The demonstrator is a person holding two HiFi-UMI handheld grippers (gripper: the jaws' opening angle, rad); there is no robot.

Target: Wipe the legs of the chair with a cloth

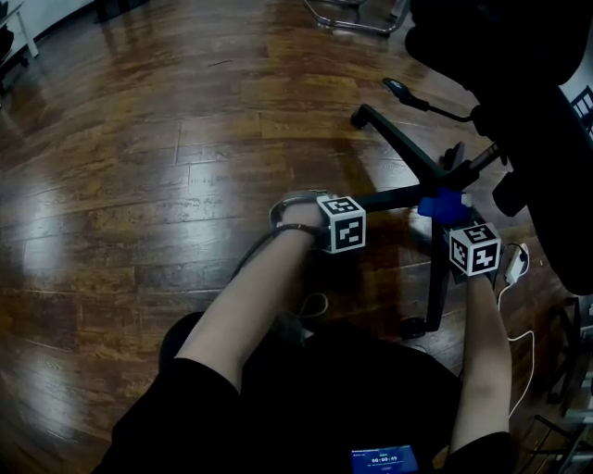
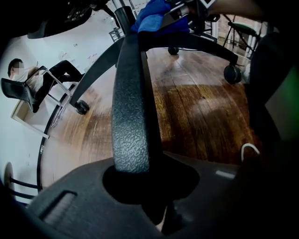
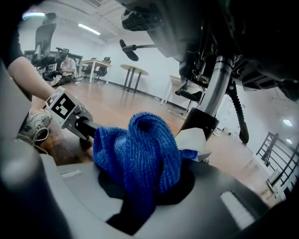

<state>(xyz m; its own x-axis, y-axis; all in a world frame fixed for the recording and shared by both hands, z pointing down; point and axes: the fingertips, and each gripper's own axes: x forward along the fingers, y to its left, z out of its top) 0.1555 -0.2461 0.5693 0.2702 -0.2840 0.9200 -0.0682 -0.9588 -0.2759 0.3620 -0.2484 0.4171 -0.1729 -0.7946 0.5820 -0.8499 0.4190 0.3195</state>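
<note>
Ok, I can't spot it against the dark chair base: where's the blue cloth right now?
The blue cloth is bunched in the right gripper, right of centre in the head view, against the inner end of the chair leg.

Small screen (image 1: 384,458): white timer digits, seemingly 00:00:49; the smaller line above is too tiny to read.

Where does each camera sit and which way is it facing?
Head view: on the person's head, facing down at the chair base; left forearm and right forearm show.
Left gripper view: on the left gripper, facing along the chair leg it clamps; the right gripper shows.
Right gripper view: on the right gripper, facing over its blue cloth toward the left gripper; the left forearm shows.
Shared: all three show the blue cloth.
</note>
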